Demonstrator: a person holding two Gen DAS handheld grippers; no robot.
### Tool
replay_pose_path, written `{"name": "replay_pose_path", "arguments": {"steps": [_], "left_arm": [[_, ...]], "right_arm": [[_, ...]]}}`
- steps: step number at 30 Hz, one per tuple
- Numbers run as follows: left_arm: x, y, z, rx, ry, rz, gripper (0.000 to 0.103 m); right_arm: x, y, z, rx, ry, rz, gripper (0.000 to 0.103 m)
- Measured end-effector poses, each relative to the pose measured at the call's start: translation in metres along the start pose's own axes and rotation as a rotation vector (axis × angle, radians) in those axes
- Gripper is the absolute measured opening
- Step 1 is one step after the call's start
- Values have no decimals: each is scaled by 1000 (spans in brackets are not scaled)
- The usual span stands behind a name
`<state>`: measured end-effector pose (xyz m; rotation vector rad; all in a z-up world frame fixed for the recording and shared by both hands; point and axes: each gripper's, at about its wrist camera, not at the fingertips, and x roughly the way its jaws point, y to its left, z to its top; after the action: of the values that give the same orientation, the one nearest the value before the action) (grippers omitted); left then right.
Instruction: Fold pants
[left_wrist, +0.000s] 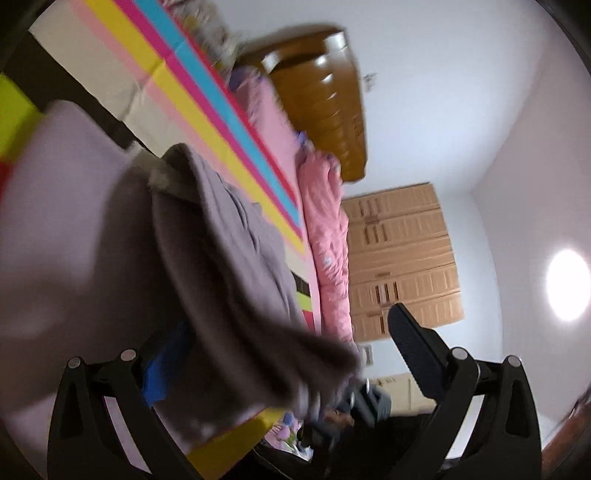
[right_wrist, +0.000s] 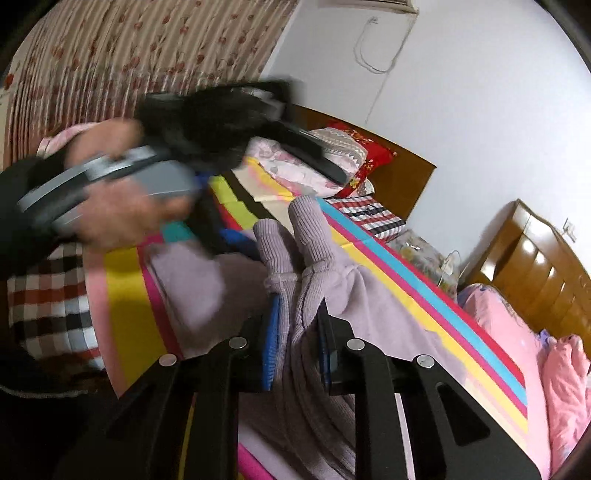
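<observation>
The lilac knit pants (right_wrist: 369, 295) lie on a bed with a striped sheet (right_wrist: 424, 280). My right gripper (right_wrist: 299, 325) is shut on the pants just below their two ribbed cuffs (right_wrist: 308, 229), which stick up past the blue pads. In the left wrist view the pants (left_wrist: 229, 251) hang blurred across the left side, draped over one finger and hiding it. The other finger (left_wrist: 417, 347) stands bare and far off, so my left gripper (left_wrist: 284, 325) is open. In the right wrist view a hand (right_wrist: 110, 206) holds the blurred left gripper (right_wrist: 266, 199) just beyond the cuffs.
A pink quilt (right_wrist: 565, 369) lies bunched along the far side of the bed, by a wooden headboard (right_wrist: 535, 258). Pillows and folded cloths (right_wrist: 354, 147) sit at the bed's head. A wardrobe (left_wrist: 402, 254) and a flowered curtain (right_wrist: 129, 48) stand behind.
</observation>
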<state>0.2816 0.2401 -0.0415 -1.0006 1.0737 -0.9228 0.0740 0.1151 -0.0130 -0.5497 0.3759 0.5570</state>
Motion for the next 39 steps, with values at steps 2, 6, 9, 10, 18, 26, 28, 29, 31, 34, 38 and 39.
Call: {"name": "replay_pose_path", "arguments": {"steps": [2, 6, 9, 10, 18, 26, 28, 29, 31, 34, 38, 39], "left_arm": [[23, 12, 17, -62, 79, -25, 101], [49, 13, 16, 10, 139, 191, 80], [45, 17, 7, 69, 103, 311, 41], [40, 25, 6, 58, 85, 300, 34], [32, 29, 3, 84, 50, 228, 32], [33, 29, -1, 94, 32, 213, 33], [24, 32, -6, 97, 27, 215, 33], [23, 32, -7, 94, 23, 221, 33], [24, 29, -11, 103, 16, 255, 27], [21, -18, -18, 235, -20, 318, 20], [-16, -127, -31, 476, -116, 278, 19], [-30, -146, -33, 516, -135, 273, 19]], "right_arm": [[4, 11, -3, -34, 19, -6, 18], [9, 27, -12, -82, 62, 3, 32], [-25, 12, -15, -12, -44, -46, 87], [-41, 2, -18, 53, -84, -56, 87], [-115, -75, -109, 576, 11, -162, 88], [-66, -51, -128, 547, 174, -269, 88], [-52, -51, -124, 523, 178, -287, 88], [-49, -53, -124, 519, 171, -290, 88], [-38, -48, -121, 490, 178, -311, 88], [-29, -39, -127, 421, 243, -408, 88], [-34, -49, -143, 483, 246, -412, 89], [-34, -51, -143, 487, 239, -397, 90]]}}
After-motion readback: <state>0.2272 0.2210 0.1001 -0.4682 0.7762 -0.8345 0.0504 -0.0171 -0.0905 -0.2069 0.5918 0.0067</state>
